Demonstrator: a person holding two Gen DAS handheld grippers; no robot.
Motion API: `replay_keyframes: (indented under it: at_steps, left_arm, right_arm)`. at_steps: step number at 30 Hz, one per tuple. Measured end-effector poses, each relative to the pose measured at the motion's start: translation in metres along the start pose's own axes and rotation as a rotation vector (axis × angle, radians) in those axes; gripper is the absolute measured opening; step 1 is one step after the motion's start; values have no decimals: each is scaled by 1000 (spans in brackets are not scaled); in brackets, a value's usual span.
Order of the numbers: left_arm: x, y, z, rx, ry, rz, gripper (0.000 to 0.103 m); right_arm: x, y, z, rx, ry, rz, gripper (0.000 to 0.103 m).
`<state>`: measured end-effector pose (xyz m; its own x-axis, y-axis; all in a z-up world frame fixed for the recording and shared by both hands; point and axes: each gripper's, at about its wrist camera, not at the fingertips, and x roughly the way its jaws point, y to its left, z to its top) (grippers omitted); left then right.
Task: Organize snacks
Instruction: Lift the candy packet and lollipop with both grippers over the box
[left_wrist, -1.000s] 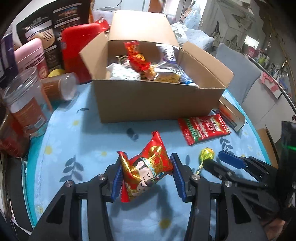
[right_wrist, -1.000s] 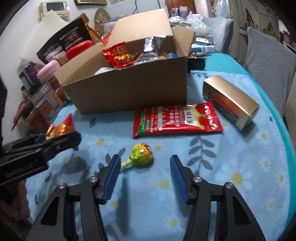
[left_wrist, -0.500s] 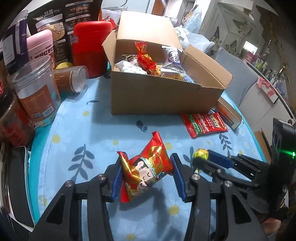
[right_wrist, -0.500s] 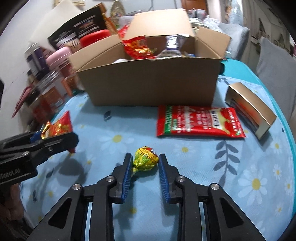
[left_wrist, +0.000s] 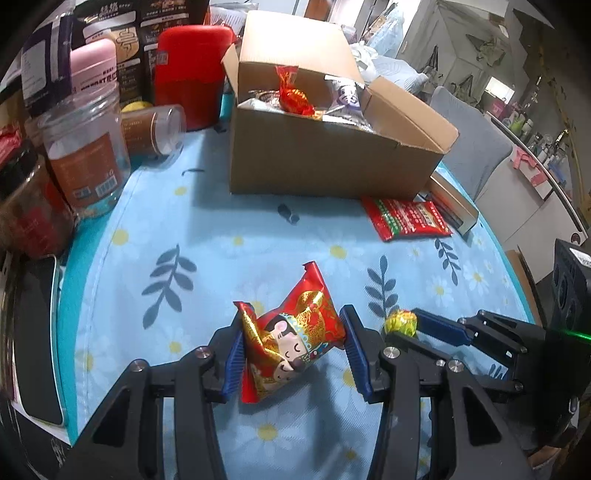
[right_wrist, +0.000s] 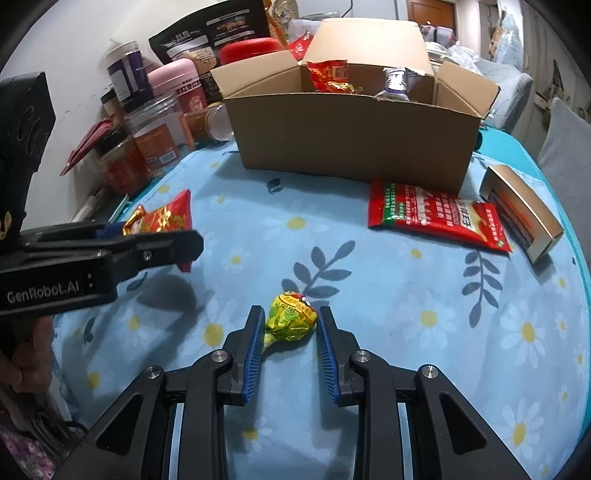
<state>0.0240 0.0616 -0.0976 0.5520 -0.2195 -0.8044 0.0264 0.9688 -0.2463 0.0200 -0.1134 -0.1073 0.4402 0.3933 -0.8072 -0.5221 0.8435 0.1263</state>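
Observation:
My left gripper (left_wrist: 291, 345) is shut on a red and gold snack packet (left_wrist: 291, 339) with a cartoon face, held above the blue flowered tablecloth. The right wrist view shows the same packet (right_wrist: 162, 218) in that gripper (right_wrist: 147, 240) at the left. My right gripper (right_wrist: 290, 323) is shut on a yellow-green wrapped lollipop (right_wrist: 291, 315), whose stick runs down to the left. In the left wrist view the lollipop (left_wrist: 400, 321) sits between the right gripper's blue pads at the lower right. An open cardboard box (left_wrist: 325, 155) (right_wrist: 354, 133) holding several snacks stands beyond both.
A flat red snack bag (right_wrist: 436, 218) and a gold box (right_wrist: 524, 214) lie right of the cardboard box. Jars, a pink canister (left_wrist: 92, 70), a red canister (left_wrist: 188, 77) and dark bags crowd the left. A black phone (left_wrist: 37, 332) lies at the table's left edge.
My right gripper closed on the lollipop, which lay free between open jaws a second ago, and lifted it slightly. Both grippers drew back from the box; the left kept its grip on the packet.

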Motion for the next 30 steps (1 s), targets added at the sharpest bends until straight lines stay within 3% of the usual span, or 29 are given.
replay_keyframes:
  at_steps: [15, 30]
  left_arm:
    - [-3, 0, 2, 0, -3, -30, 47]
    - [-47, -28, 46, 74, -146, -84, 47]
  right_arm:
    - [-2, 3, 4, 0, -15, -33, 27]
    - [-54, 6, 45, -8, -181, 41, 27]
